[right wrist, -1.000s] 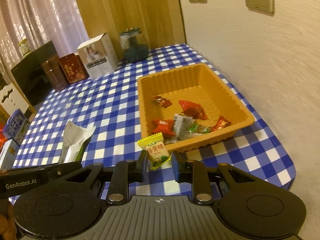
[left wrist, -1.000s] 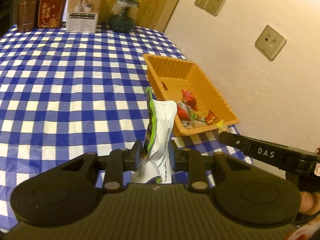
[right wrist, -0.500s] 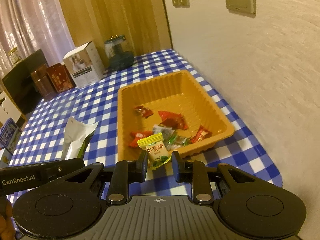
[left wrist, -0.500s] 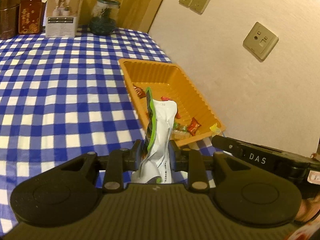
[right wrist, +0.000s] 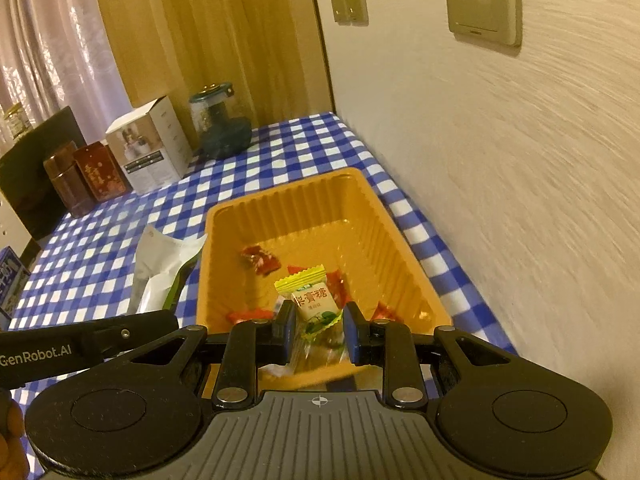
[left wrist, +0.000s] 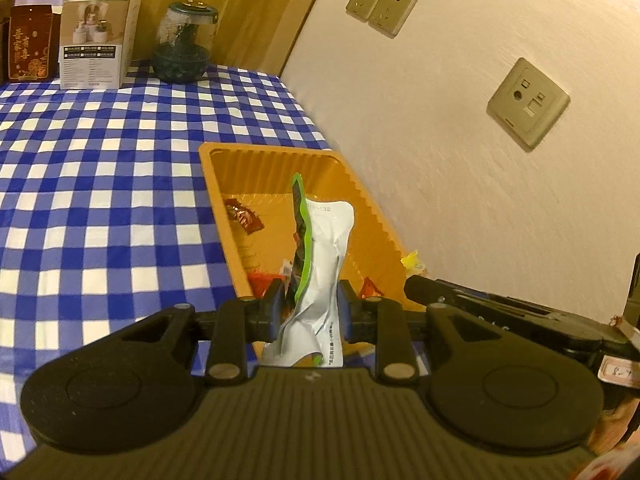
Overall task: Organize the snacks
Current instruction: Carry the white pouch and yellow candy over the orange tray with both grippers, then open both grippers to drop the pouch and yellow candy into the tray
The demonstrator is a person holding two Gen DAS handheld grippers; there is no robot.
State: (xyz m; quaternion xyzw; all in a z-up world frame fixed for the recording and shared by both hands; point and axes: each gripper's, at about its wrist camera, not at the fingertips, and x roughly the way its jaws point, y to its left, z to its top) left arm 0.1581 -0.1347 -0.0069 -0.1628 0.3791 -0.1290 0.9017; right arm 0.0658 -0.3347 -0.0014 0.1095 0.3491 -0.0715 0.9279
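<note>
An orange tray (left wrist: 276, 160) (right wrist: 320, 196) lies on the blue checked tablecloth against the wall, with several wrapped sweets (right wrist: 259, 259) (left wrist: 242, 216) in it. My left gripper (left wrist: 309, 305) is shut on a white and green snack pouch (left wrist: 326, 248), held upright over the tray's near end. That pouch (right wrist: 160, 268) shows beside the tray's left wall in the right wrist view. My right gripper (right wrist: 319, 328) is shut on a small yellow wrapped candy (right wrist: 312, 300), above the tray's near edge. The right gripper's body (left wrist: 500, 312) crosses the left wrist view at lower right.
At the table's far end stand a white box (left wrist: 98, 38) (right wrist: 150, 150), a dark glass jar (left wrist: 184, 42) (right wrist: 220, 122) and brown tins (right wrist: 80, 176). The wall (right wrist: 520, 180) with sockets runs close along the tray's right side. A blue box (right wrist: 8, 284) sits at the left.
Both grippers have carried their snacks toward the tray, which now lies nearer and more central. The pouch and the candy now hang over its near end. Both grips are unchanged.
</note>
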